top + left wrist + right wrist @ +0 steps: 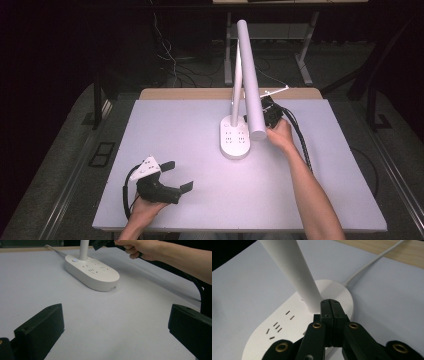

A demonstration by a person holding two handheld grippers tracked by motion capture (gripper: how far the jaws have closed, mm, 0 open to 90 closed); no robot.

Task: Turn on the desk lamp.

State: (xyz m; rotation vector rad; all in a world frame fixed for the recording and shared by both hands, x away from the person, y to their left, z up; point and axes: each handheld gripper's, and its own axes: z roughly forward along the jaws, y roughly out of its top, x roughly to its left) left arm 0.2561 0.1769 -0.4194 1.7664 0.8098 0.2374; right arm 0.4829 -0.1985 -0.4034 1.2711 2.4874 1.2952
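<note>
Spanning most of the high view: flat pale grey rectangular counter (200, 145), wooden edge strip at its 12 o'clock side.

White desk lamp with oval plastic socket base (235, 137) sits slightly toward 1 o'clock from counter centre. Base flat on the counter, socket slots on its top face. Upright white post rises from the 12 o'clock end of the base; long white tubular lamp head (250, 75) slopes over it, lower end hanging above the base's 3 o'clock edge. Thin white power cord (372, 262) leaves the base's far end toward the wooden strip.

Right tool (331, 302): at the lamp, on the base's 3 o'clock side, held by the person's right hand (280, 134). Jaws pressed together, nothing between them, tips right at the foot of the post above the base. Contact with post or base: cannot tell. Black cable trails back toward 5 o'clock.

Left tool (177, 175): near the counter's 7 o'clock corner, well apart from the lamp, held in the left hand (145, 207). Jaws spread wide, nothing between them, pointing toward 2 o'clock. Grey three-cornered plate on top.
</note>
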